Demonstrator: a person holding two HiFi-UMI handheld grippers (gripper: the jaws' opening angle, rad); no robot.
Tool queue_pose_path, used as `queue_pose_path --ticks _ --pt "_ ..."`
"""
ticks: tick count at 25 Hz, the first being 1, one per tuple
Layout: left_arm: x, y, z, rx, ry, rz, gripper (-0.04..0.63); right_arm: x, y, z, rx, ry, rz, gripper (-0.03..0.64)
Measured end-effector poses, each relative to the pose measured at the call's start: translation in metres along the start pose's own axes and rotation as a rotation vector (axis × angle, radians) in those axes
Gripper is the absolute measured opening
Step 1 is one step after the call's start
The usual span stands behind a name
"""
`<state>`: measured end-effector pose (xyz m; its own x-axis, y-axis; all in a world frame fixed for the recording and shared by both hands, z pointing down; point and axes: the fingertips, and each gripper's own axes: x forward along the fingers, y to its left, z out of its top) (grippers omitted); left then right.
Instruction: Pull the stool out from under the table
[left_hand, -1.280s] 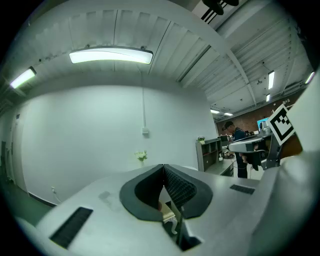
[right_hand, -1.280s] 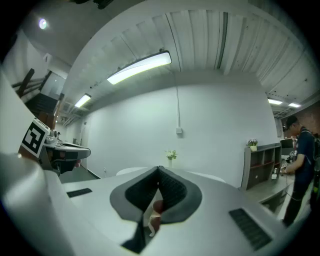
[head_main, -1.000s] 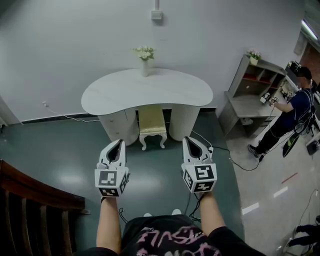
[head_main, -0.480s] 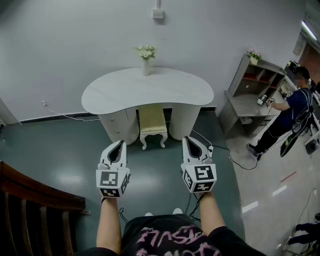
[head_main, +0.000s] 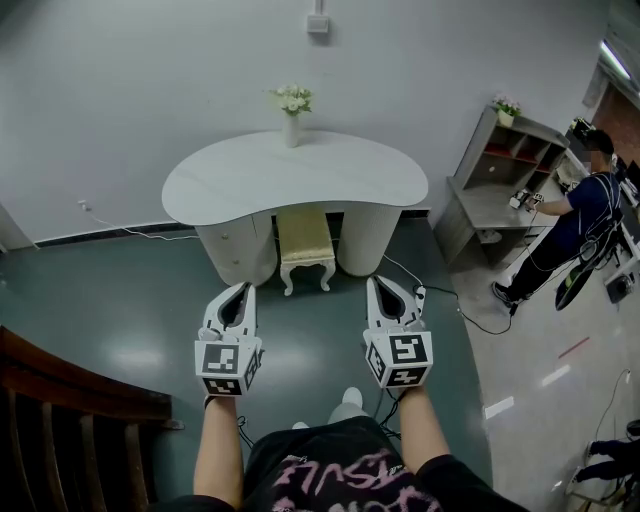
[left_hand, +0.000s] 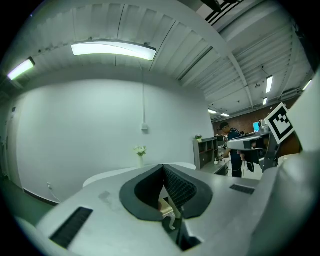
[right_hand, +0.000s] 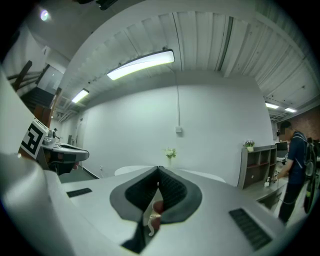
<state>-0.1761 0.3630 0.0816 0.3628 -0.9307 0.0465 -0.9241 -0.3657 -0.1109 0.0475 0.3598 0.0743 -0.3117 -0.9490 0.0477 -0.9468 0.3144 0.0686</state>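
The left tongs and right tongs were both pressed fully closed and gripped nothing, held side by side above the green floor at lower centre of the head view. The stool stood tucked partly under the white surface at upper centre, between its two pedestals, well apart from both tongs. A vase of flowers stood near the surface's far edge.

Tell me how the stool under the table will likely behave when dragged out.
The stool looks rigid: carved legs, padded top. Probably light, being small. On the glossy floor it should slide, though thin legs might catch and tip it.
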Motion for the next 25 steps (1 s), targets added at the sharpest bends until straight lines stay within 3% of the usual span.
queue_pose_path --ticks 9,25 --pt "0.033 0.005 -0.012 0.005 0.029 -0.003 0.012 0.031 -0.015 -0.013 0.018 0.008 0.007 0.062" --pt "0.17 0.017 -0.038 -0.005 0.123 0.046 0.012 0.161 -0.093 -0.042 0.066 0.062 0.081 0.063"
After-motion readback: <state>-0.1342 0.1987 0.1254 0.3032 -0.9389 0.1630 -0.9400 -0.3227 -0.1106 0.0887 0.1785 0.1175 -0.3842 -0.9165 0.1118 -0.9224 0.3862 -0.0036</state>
